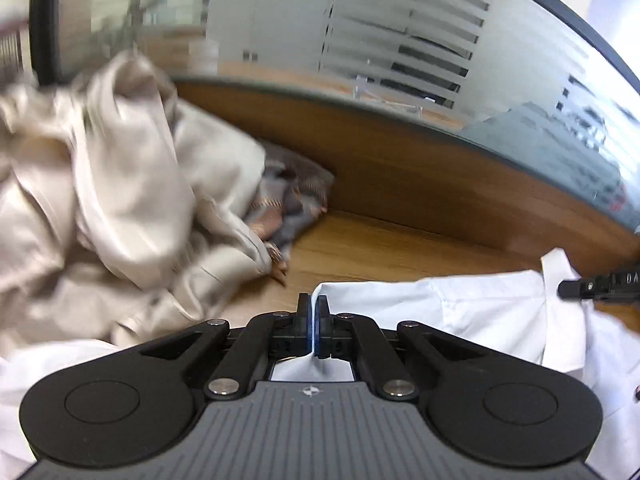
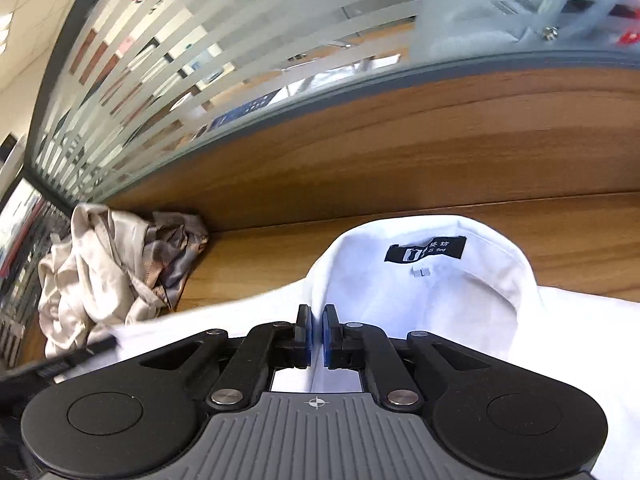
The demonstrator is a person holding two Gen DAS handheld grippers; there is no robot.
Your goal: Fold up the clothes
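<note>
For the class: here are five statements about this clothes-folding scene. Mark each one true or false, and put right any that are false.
1. The left gripper is shut on the white shirt. True.
2. The white shirt's collar label is red. False: it is black, with a small white size tag below it.
3. A beige garment lies crumpled beside the shirt. True.
4. The table is bare metal. False: it is brown wood.
5. The right gripper stands wide open above the shirt. False: its blue pads are nearly together, pinching a fold of white fabric.
</note>
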